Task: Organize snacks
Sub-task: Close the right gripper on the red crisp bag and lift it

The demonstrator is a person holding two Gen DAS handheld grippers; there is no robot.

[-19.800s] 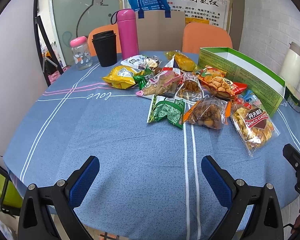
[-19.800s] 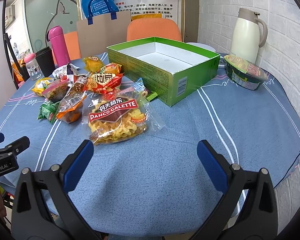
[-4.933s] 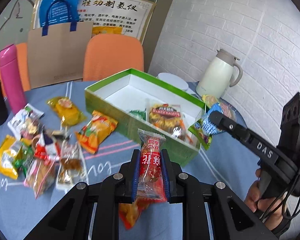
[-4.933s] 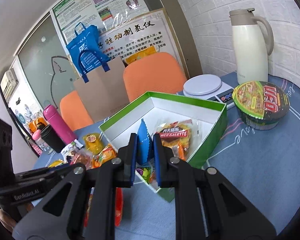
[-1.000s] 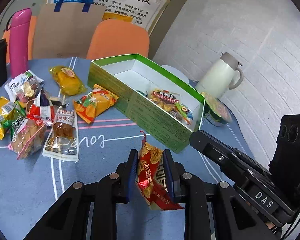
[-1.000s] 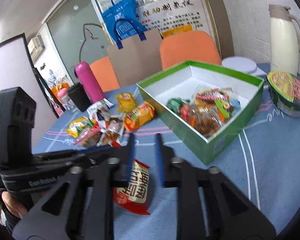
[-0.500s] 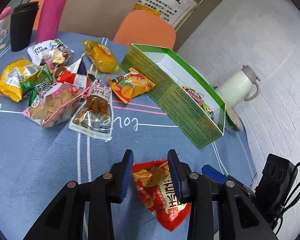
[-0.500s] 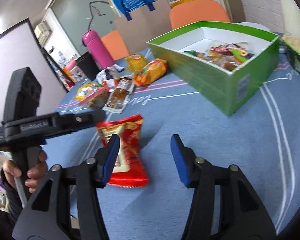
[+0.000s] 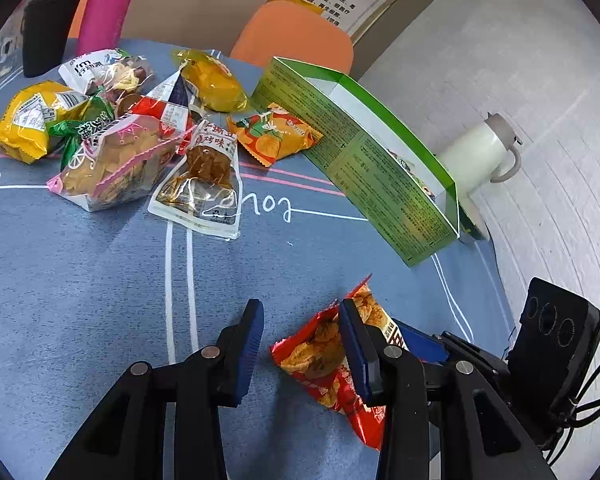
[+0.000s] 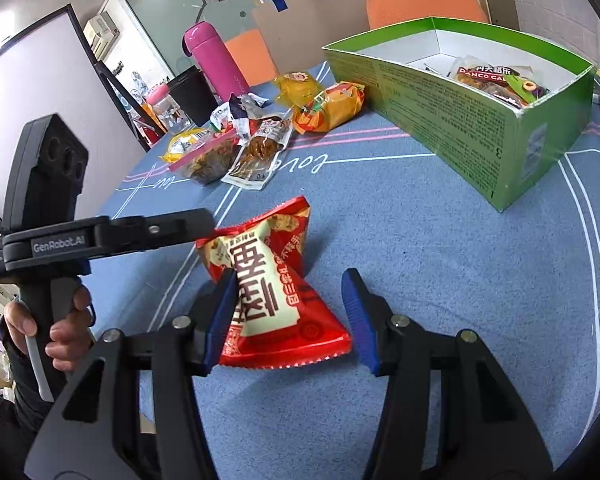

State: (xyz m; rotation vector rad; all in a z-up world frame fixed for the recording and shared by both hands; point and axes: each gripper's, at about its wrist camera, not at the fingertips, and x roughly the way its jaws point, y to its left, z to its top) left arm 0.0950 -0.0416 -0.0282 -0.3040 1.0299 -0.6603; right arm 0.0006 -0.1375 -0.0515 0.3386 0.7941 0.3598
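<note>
We have just been opening both sets of jaws: the red snack packet (image 10: 274, 292) lies loose on the table (image 10: 440, 264) between the right gripper (image 10: 288, 312) jaws, beside the left gripper (image 9: 300, 344) jaws.

Round tabletop (image 9: 100, 280) under a blue cloth with white and pink lines

A red snack bag (image 10: 272, 280) lies at the near edge; a green box (image 10: 460, 120) stands farther back, snack packets inside it; an orange packet (image 9: 272, 138) lies just beside the box; a heap of packets (image 9: 112, 128) sits to the left; a pink bottle (image 10: 216, 60) and a black cup (image 10: 190, 98) stand behind the heap; a white jug (image 9: 476, 156) stands beyond the box.
</note>
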